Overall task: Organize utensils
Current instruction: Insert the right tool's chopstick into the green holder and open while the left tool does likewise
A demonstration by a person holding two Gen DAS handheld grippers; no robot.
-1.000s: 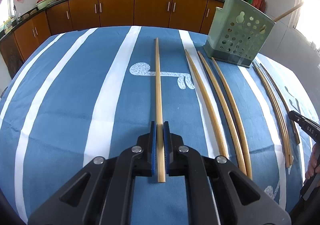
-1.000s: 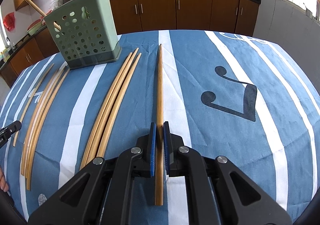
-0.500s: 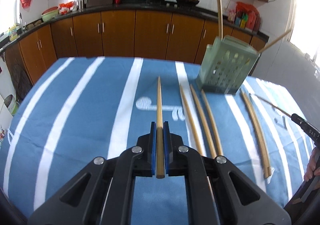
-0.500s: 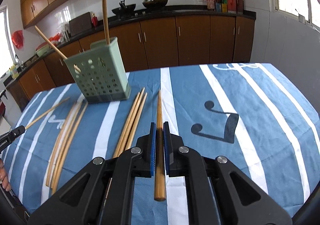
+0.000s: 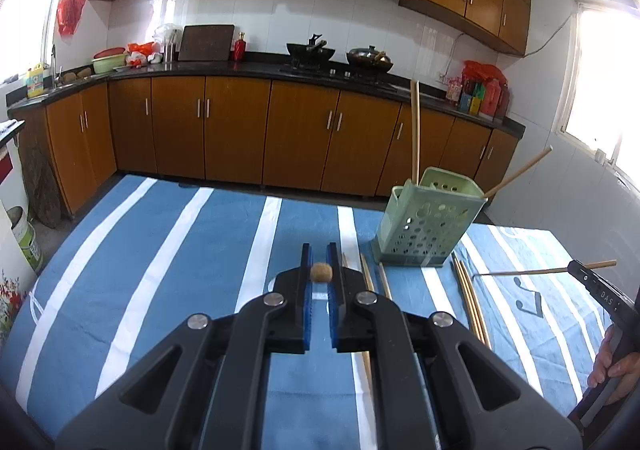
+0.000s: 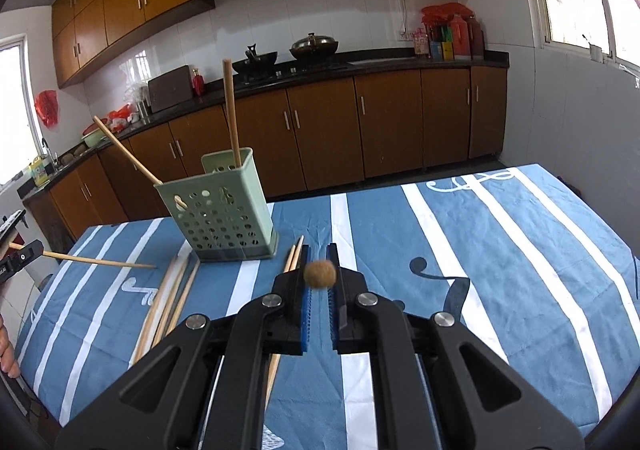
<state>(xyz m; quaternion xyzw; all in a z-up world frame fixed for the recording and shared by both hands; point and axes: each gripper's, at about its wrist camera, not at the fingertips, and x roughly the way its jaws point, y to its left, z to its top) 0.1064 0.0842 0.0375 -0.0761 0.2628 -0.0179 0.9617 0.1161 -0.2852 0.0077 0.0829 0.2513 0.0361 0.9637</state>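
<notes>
My left gripper (image 5: 321,264) is shut on a wooden chopstick (image 5: 321,273), seen end-on, lifted above the blue striped tablecloth. My right gripper (image 6: 319,266) is shut on another chopstick (image 6: 319,274), also end-on and lifted. Each gripper with its chopstick shows in the other's view: the right one at the right edge (image 5: 532,271), the left one at the left edge (image 6: 92,261). A green perforated utensil holder (image 5: 428,224) (image 6: 220,210) stands on the table with two chopsticks in it. Several loose chopsticks (image 6: 168,302) (image 5: 470,294) lie beside it.
The table (image 5: 140,290) is covered by a blue cloth with white stripes. Behind it runs a kitchen counter (image 5: 256,68) with brown cabinets, woks and bottles. A person's hand (image 5: 612,366) holds the right gripper at the left wrist view's right edge.
Both grippers have lifted their chopsticks off the table and tilted up, so each chopstick now points straight along the view. The holder and loose chopsticks have not moved.
</notes>
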